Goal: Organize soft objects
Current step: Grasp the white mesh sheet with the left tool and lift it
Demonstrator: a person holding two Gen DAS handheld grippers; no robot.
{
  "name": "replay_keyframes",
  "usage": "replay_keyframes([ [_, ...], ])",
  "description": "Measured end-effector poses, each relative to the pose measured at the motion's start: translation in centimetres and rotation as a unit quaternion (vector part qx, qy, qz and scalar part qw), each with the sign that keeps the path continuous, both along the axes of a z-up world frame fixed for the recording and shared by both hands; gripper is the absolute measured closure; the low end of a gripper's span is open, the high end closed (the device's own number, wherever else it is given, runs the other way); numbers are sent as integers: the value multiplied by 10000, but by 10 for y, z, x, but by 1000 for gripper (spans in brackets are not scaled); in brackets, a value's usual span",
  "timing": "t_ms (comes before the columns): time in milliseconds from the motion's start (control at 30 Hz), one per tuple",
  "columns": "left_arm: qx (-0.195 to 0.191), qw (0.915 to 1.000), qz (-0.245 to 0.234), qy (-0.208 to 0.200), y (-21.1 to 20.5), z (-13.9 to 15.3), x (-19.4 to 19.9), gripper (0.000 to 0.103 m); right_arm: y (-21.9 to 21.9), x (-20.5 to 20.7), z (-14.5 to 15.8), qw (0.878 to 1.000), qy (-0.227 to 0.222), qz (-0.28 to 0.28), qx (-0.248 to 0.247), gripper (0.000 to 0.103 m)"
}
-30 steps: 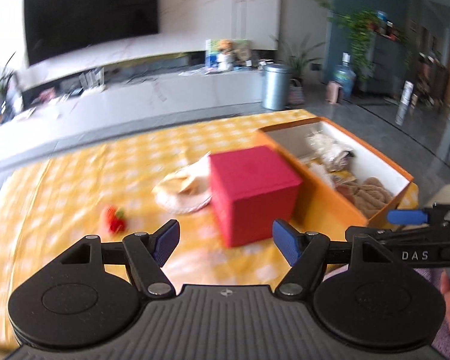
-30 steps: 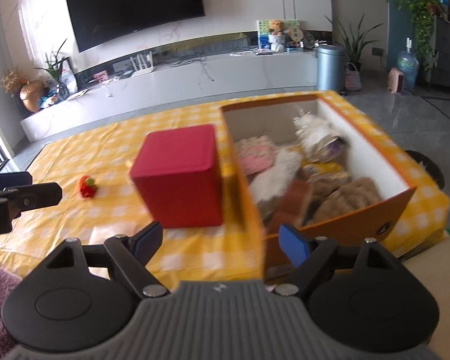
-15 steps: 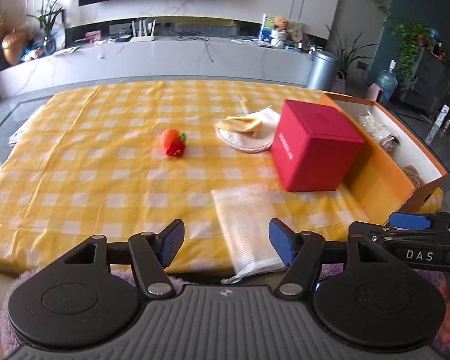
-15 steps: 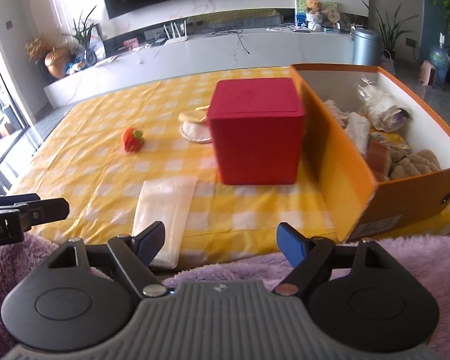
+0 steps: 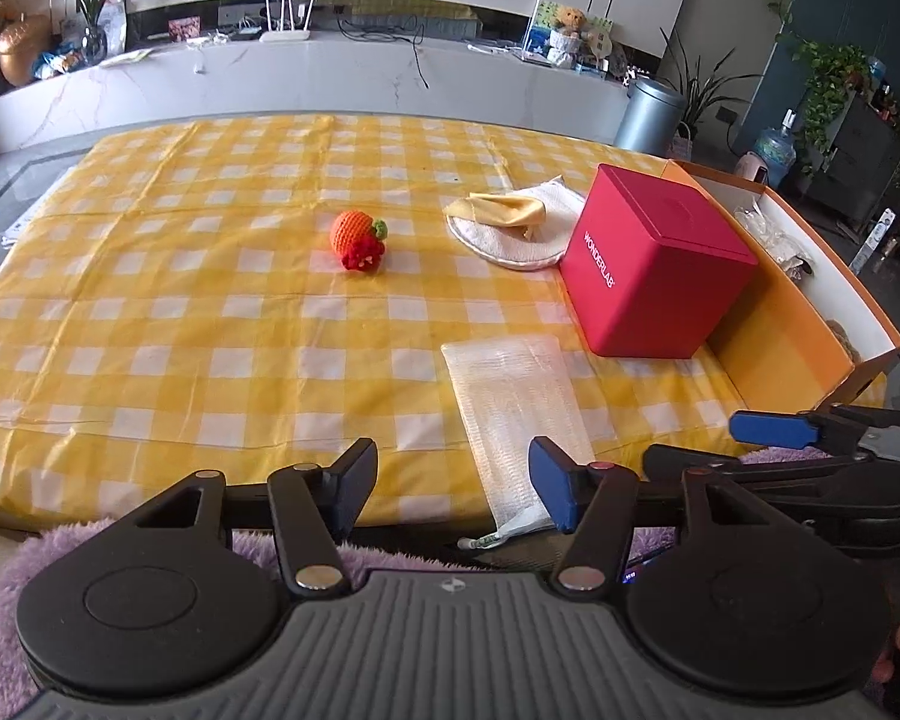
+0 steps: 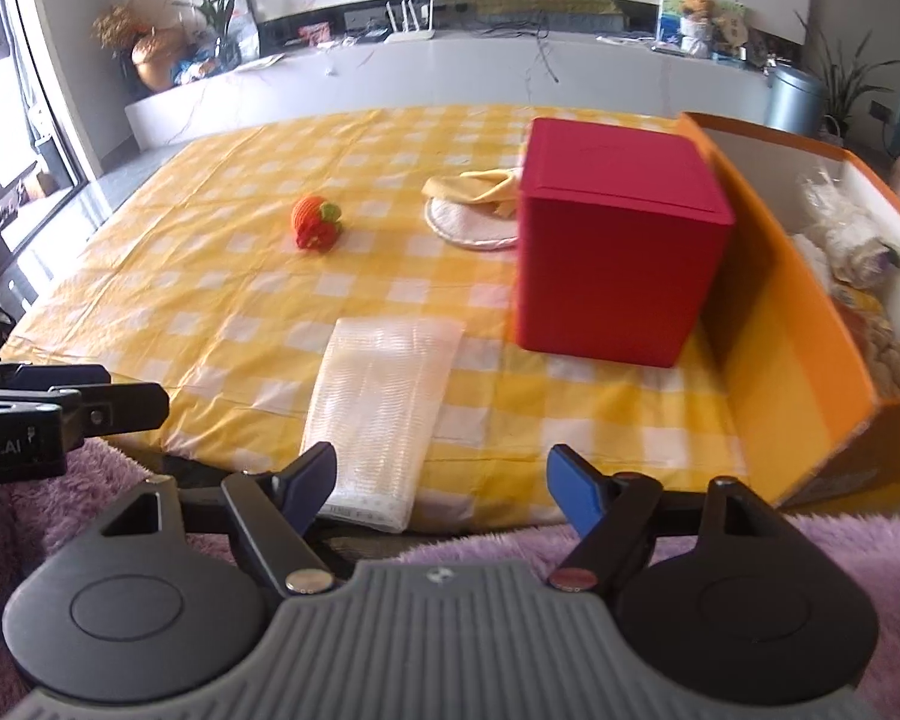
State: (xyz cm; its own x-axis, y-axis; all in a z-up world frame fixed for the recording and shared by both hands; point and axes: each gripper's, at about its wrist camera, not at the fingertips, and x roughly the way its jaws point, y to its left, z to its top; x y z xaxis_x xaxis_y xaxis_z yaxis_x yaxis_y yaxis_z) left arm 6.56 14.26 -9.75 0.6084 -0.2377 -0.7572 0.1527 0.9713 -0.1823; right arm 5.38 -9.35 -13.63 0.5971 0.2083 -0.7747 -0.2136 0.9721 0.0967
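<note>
- The left tool [image 5: 453,489] sits at the bottom centre of its view; its jaws stand apart and are closing, with nothing pressed between the pads.
- The right tool [image 6: 441,489] sits low in its own view, jaws likewise apart and closing, gripping nothing.
- A flat white mesh pouch [image 5: 513,414] lies at the near edge of the bench [image 5: 150,324], just above the left tool's right pad, its near end hanging over the edge.
- A crocheted orange-and-red fruit [image 5: 359,239] rests alone at frame centre on the yellow checked cloth.
- A round white pad with a yellow cloth [image 5: 513,222] on it lies right of centre, touching the red box [image 5: 654,276].
- The orange box [image 6: 810,324], at the right edge, holds several soft items.
- Purple fuzzy fabric [image 6: 750,540] fills the bottom of both views.
</note>
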Motion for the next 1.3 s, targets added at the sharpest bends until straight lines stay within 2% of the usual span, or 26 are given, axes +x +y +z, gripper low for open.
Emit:
replay_keyframes([
  [67, -54, 9999, -86, 62, -2, -2, 6, 35, 5, 9, -3, 10000, 14, -5, -96, 28],
  [133, -115, 9998, -135, 120, -6, -6, 12, 35, 6, 17, -5, 9996, -19, -72, -260, 45],
  [233, -286, 9991, -119, 301, -13, -17, 25, 32, 2, 30, -14, 9994, 110, -70, -330, 63],
  [300, -396, 9982, -65, 440, -17, -26, 34, 30, -2, 37, -21, 9992, 177, -102, -342, 73],
  [400, -314, 9981, -74, 531, -29, -38, 45, 30, -10, 43, -29, 9994, 229, -169, -202, 79],
  [500, -227, 9976, -161, 635, -41, -49, 54, 29, -16, 51, -38, 9993, 311, -188, -71, 80],
  [667, -148, 9962, -101, 853, -50, -66, 67, 29, -18, 61, -53, 9990, 450, -65, 28, 88],
  [867, -393, 9924, -14, 1164, -54, -78, 78, 28, -21, 66, -63, 9986, 491, 94, 191, 89],
  [1033, -429, 9920, 81, 1183, -56, -78, 80, 28, -26, 67, -67, 9980, 538, 86, 326, 89],
  [1133, -239, 9930, 21, 1155, -65, -78, 80, 21, -31, 67, -67, 9977, 545, -101, 396, 90],
  [1200, -46, 9937, -63, 1122, -74, -78, 80, 14, -41, 68, -64, 9964, 535, -468, 473, 86],
  [1300, 328, 9937, -165, 1059, -87, -79, 78, 14, -57, 67, -63, 9911, 550, -790, 922, 85],
])
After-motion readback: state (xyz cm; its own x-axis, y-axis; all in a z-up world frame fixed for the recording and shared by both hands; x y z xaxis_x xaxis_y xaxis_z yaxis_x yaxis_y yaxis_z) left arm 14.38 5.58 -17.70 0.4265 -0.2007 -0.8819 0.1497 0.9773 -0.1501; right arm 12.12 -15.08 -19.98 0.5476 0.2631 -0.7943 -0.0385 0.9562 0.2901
